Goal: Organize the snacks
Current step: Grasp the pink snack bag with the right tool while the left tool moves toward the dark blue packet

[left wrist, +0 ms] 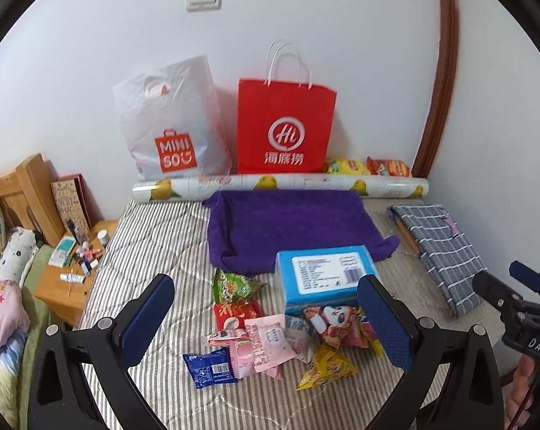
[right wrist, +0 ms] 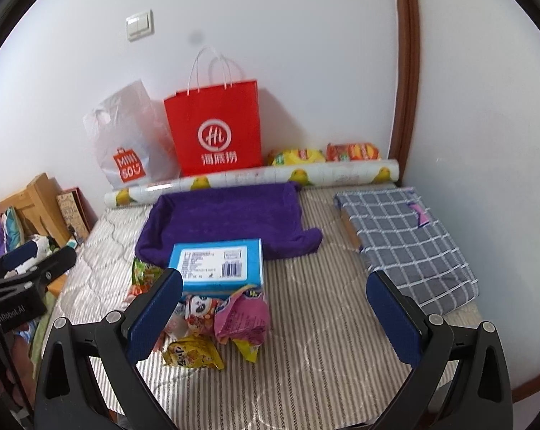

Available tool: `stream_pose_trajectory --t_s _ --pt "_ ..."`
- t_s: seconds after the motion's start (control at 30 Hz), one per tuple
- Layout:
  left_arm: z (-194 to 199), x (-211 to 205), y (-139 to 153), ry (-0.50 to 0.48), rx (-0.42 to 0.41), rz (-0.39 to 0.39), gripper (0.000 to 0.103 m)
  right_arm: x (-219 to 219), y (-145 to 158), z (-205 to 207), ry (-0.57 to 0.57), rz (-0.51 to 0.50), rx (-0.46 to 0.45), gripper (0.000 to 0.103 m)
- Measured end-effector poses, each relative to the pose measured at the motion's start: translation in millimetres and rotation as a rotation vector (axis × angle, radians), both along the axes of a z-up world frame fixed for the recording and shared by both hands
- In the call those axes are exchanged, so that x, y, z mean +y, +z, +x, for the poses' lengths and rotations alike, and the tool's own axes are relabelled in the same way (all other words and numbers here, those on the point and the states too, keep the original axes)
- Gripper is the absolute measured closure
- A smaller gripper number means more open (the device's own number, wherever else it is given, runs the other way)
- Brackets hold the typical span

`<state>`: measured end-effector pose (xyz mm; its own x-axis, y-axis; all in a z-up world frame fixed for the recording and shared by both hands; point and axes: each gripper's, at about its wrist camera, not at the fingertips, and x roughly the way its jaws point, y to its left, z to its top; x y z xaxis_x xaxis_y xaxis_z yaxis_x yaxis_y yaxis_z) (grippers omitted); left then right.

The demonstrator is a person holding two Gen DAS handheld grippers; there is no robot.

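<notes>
Both the left gripper (left wrist: 266,326) and right gripper (right wrist: 275,317) hang spread wide, holding nothing. Crinkly snack packets (left wrist: 270,337) sit piled mid-mattress (left wrist: 155,236) by its front edge, touching a boxy blue carton (left wrist: 323,276) beside a fuzzy purple towel (left wrist: 288,225).

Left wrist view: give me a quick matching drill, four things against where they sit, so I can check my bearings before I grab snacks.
Things:
1. blue box
2. red paper bag
3. dark blue snack packet
4. checked grey cloth

Places:
A. standing against the wall beside the white plastic bag
B. at the near left edge of the snack pile
C. on the right side of the striped mattress
D. just behind the snack pile, in front of the purple towel

Pairs: 1-D, 2-A, 3-B, 4-C
</notes>
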<state>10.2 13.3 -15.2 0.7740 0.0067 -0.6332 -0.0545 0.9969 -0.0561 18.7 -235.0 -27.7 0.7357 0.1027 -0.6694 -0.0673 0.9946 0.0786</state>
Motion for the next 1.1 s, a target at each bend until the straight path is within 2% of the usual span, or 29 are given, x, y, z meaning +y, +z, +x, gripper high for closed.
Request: stream_pose_trajectory --t_s 0.13,0.43,0.63,0.73,0.93,1.1 --pt "10.4 10.7 -21.3 0.017 0.049 -0.009 0.0 3.2 -30.0 11.3 0.019 0.019 0.061 0.001" --pt "27.8 35.8 -73.0 0.055 0.15 -0.046 0.001 19.0 -96.9 13.5 0.139 0.023 0.143 0.002" --pt "32.0 48.3 -94.7 0.081 0.188 -0.071 0.001 35.2 -126.6 16.7 0.179 -0.007 0.148 0.002" --pt "32.5 56.3 -99.1 0.096 0.19 -0.07 0.001 36.1 -137.6 25.1 0.169 0.003 0.159 0.004" --pt "30.6 75.1 -105.4 0.138 0.199 -0.092 0.001 30.3 -149.7 45.2 0.138 0.095 0.148 0.009" --pt "29.4 85.7 -113.8 0.166 0.216 -0.101 0.001 35.3 -155.5 53.0 0.151 0.089 0.132 0.012"
